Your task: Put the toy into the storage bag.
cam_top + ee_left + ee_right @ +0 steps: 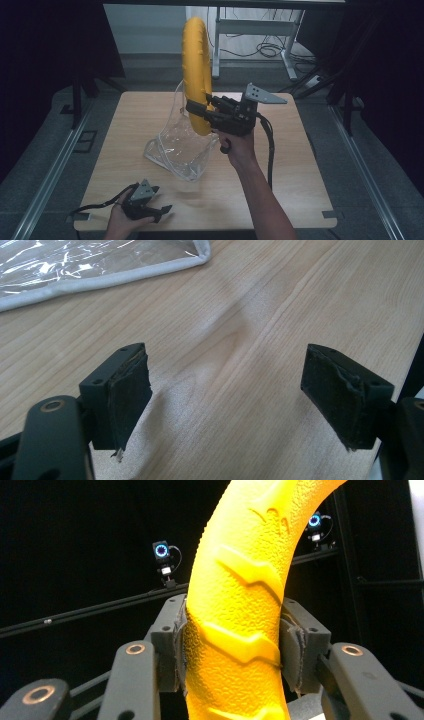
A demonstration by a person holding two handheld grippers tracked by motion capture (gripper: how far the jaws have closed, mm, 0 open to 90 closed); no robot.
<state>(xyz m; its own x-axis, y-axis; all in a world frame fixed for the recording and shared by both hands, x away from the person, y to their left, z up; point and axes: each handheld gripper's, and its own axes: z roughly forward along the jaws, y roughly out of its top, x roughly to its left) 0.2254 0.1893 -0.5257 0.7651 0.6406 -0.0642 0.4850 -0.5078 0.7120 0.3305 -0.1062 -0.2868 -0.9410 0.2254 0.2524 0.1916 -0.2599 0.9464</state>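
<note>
Ring point(196, 75) in right tongs point(192, 108) | clear bag point(177, 150) beneath | left tongs point(167, 207) apart

Both grippers are black: the left gripper point(159, 212) and right gripper point(196, 111) each carry a grey three-cornered plate with holes and trail a black cable. Jaw links show brass-coloured rivets; the pads point(127, 390) look frayed, perhaps torn. Forearms appear bare, no sleeves.

A clear plastic bag with pale edging point(177, 150) lies at the middle of the light wooden desk point(295, 185). Above its right side, the right gripper point(197, 111) holds a yellow textured ring point(196, 70) upright. The left gripper point(162, 210) rests at the desk's near left edge, well apart from the bag.
</note>
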